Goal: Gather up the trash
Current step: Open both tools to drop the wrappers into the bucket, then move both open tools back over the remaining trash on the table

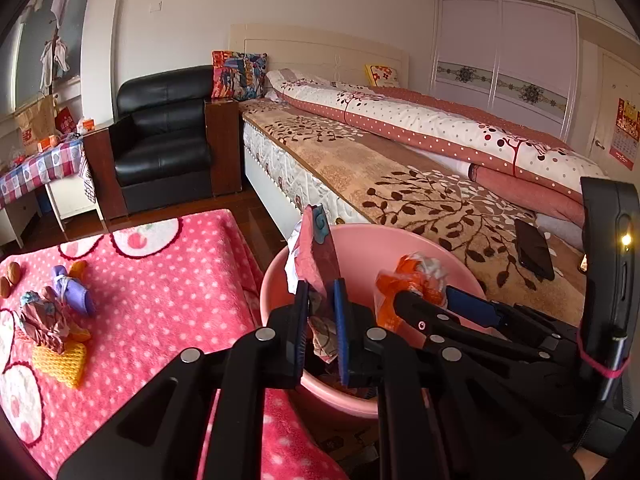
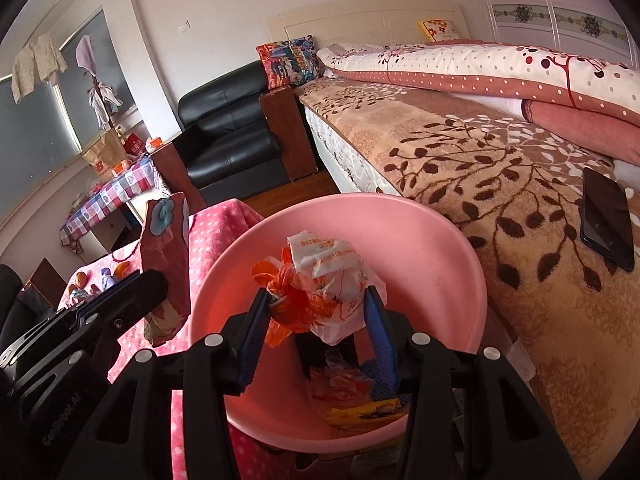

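Note:
A pink bin (image 1: 360, 240) stands between a pink dotted blanket and the bed. My left gripper (image 1: 321, 286) is shut on a pink paper wrapper with a blue flower (image 1: 318, 248), held upright over the bin's left rim. My right gripper (image 2: 317, 294) is shut on a crumpled orange and white wrapper (image 2: 324, 268) above the bin's (image 2: 420, 248) middle. In the left wrist view the right gripper (image 1: 424, 292) and its orange wrapper (image 1: 412, 276) show just to the right. The left gripper (image 2: 140, 284) and its pink wrapper (image 2: 168, 248) show at the left of the right wrist view. Several wrappers (image 2: 360, 404) lie in the bin's bottom.
On the pink dotted blanket (image 1: 160, 280) lie a crumpled paper wad (image 1: 44, 320), a purple bundle (image 1: 72, 292), a yellow knitted piece (image 1: 60, 360) and nuts (image 1: 10, 276). The bed (image 1: 400, 184) runs along the right with a black phone (image 1: 534, 250) on it. A black armchair (image 1: 164, 136) stands behind.

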{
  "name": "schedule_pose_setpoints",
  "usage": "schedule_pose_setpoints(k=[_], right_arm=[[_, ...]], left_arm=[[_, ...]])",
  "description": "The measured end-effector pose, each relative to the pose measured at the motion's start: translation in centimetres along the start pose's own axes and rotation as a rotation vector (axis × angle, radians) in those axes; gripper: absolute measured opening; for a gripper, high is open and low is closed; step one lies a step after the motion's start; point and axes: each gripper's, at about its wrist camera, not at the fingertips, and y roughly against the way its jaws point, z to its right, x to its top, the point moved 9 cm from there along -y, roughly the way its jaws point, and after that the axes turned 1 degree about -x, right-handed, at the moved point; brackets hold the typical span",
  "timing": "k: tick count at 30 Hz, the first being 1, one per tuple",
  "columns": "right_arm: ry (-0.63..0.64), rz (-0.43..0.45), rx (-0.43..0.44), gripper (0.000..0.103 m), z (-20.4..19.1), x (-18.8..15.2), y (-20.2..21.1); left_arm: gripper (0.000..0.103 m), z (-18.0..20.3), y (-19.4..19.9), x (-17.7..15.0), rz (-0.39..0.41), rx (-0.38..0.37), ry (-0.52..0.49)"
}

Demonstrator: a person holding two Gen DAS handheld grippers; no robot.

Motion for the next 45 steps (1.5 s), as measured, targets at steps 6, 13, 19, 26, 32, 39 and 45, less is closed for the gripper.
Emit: schedule_pose_setpoints(k=[6, 13, 19, 26, 32, 39, 45], right_arm=[[0.010, -0.005, -0.025, 0.056, 0.5, -0.1, -0.2], [0.036, 0.005, -0.012, 0.058, 0.1, -0.5, 1.1], [0.061, 0.009, 0.010, 0.058, -1.3, -1.3, 3.1], [0.100, 0.014, 0.049, 0.058, -4.8, -3.3, 6.2], [0.112, 0.018, 0.082, 0.058, -8.4, -6.3, 8.8], [0.125, 0.059, 0.115, 0.058, -13.3, -9.4, 12.1], [0.168, 0.090, 0.138, 0.058, -17.1, -10.9, 14.2]], left_arm=[[0.027, 0.1, -0.3, 0.0, -0.019, -0.009, -0.004], [0.034, -1.0, 0.2, -0.2, -0.033, 0.028, 0.036], [0.033, -2.6, 1.4, -0.8, -0.040, 0.071, 0.059], [0.033, -4.2, 4.4, -0.6, 0.007, 0.108, 0.073], [0.033, -6.0, 7.5, -1.8, 0.021, 0.139, 0.075], [0.033, -9.0, 13.1, -3.4, 0.083, 0.188, 0.058], [0.033, -11.9, 16.8, -5.2, 0.103, 0.205, 0.100]])
